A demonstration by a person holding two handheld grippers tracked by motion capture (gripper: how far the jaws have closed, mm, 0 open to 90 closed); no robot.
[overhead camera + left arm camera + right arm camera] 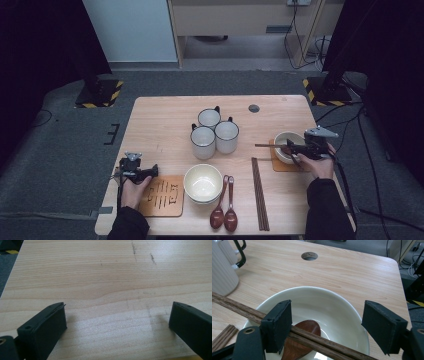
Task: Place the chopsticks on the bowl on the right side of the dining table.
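While my right gripper (327, 325) hangs with jaws spread over the cream bowl (337, 307), dark wooden chopsticks (312, 338) lie across its rim above a brown spoon (299, 340). My left gripper (117, 322) rests unclenched, holding nothing, at the table's (105, 277) near left.

from overhead i look forward and down across the pale wooden table (165, 125). my right gripper camera sits close over the cream ceramic bowl (342, 307), shared with the high view (281, 139); my left camera skims bare tabletop.

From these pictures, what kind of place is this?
Probably a recording studio or lab staged as a dining setup: black curtains flank a wooden table set with mugs, and hazard-striped stand bases sit on grey carpet.
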